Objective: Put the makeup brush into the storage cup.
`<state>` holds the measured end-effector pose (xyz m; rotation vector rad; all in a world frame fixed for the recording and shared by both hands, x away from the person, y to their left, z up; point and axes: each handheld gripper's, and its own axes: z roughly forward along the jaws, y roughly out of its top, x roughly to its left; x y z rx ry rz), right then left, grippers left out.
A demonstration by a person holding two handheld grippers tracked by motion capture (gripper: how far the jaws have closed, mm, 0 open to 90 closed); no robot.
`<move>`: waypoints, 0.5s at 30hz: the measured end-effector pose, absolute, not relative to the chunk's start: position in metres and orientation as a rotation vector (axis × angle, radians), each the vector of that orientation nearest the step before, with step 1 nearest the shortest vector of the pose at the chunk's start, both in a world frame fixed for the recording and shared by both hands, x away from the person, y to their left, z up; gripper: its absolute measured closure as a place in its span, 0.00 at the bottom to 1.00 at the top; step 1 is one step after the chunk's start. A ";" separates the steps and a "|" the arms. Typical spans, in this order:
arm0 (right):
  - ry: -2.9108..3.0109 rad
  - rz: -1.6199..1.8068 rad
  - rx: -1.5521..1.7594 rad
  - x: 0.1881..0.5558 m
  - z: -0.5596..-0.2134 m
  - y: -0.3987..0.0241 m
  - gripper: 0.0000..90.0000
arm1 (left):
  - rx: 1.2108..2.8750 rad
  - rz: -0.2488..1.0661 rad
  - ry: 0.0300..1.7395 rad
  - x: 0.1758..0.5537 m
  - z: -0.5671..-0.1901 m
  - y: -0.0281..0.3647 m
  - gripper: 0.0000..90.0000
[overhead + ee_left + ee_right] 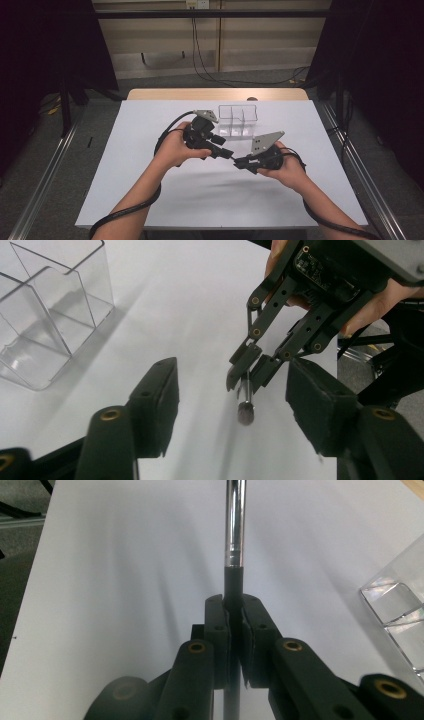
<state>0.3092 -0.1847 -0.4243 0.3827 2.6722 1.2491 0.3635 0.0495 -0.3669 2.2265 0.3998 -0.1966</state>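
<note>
- White table top [150, 190] — matte sheet over a wooden board whose light edge shows at the far side; grey floor, metal rails and dark curtains around it, cables hanging down the back wall.
- Clear plastic organiser box [238, 120] — open-topped, split by see-through dividers into compartments; stands on the far middle of the table, just beyond the left gripper. In the left gripper view its near corner [45, 325] sits at upper left.
- Slim make-up brush with a black handle, chrome ferrule and small dark bristle tip [245, 407] — held above the table centre, between the two grippers. In the right gripper view the black handle runs straight up between the jaws and the chrome section [235, 525] continues beyond them.
- Right gripper [241, 163] — black, grey three-cornered plate on top, held in the person's right hand; jaws clenched on the brush handle, pads pressing it from both sides.
- Left gripper [226, 152] — black, held in the person's left hand, pointing toward the right one; jaws released, standing apart on either side of the brush tip without touching it.
- Both forearms enter from the near edge, each trailing a black cable.
</note>
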 end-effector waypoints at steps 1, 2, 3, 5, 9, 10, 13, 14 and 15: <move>2.670 1.251 0.392 0.309 -0.424 -0.185 0.93 | 2.222 -0.189 0.399 0.363 -0.367 0.050 0.39; 2.669 1.250 0.396 0.309 -0.424 -0.185 0.93 | 2.214 -0.187 0.399 0.363 -0.368 0.051 0.36; 2.665 1.255 0.402 0.310 -0.425 -0.186 0.93 | 2.199 -0.182 0.402 0.363 -0.369 0.052 0.33; 2.659 1.263 0.412 0.310 -0.425 -0.186 0.93 | 2.181 -0.161 0.394 0.363 -0.370 0.053 0.27; 2.639 1.306 0.439 0.310 -0.424 -0.188 0.93 | 2.148 -0.128 0.384 0.363 -0.373 0.057 0.17; 2.631 1.318 0.448 0.310 -0.424 -0.189 0.93 | 2.139 -0.123 0.386 0.363 -0.374 0.058 0.15; 2.613 1.350 0.478 0.311 -0.425 -0.191 0.93 | 2.113 -0.106 0.391 0.364 -0.376 0.061 0.12; 2.608 1.359 0.482 0.311 -0.425 -0.191 0.93 | 2.099 -0.095 0.393 0.364 -0.377 0.061 0.11; 2.600 1.372 0.490 0.311 -0.425 -0.192 0.93 | 2.090 -0.089 0.386 0.364 -0.377 0.062 0.10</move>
